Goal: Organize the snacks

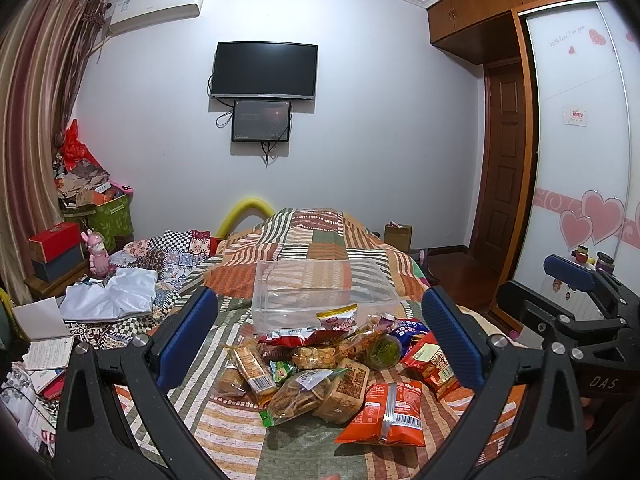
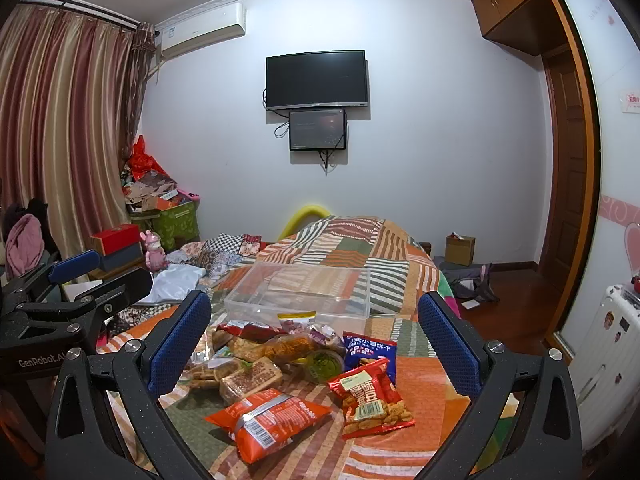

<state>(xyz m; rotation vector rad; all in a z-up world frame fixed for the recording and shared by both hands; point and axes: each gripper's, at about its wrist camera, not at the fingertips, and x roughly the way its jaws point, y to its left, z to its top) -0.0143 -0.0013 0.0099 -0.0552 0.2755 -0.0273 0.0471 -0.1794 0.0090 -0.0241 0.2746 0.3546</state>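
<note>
- Left gripper [image 1: 320,340] hovering over bed, jaws wide apart, nothing between pads; blue fingers [image 1: 188,336] framing snack pile.
- Right gripper [image 2: 314,340] alongside, jaws also spread wide, holding nothing; seen at right edge of left wrist view [image 1: 576,280].
- Orange chip bag [image 2: 268,420] nearest, flat on quilt, barcode side up; same bag in left view [image 1: 384,414].
- Red peanut pack [image 2: 370,398] just beside it, to the right, label up.
- Blue biscuit pack [image 2: 370,350] behind red one, partly overlapped.
- Snack pile [image 1: 320,364] mid-bed: cracker packs, green-lidded cup [image 2: 324,364], mixed wrappers touching and overlapping.
- Clear plastic bin [image 1: 324,292] right behind pile, upright, open top; one pack leaning on front wall.
- Patchwork quilt [image 1: 312,232] under everything.
- Far wall: TV [image 1: 264,70], small screen [image 1: 262,120] below, AC unit [image 1: 156,6] upper left.
</note>
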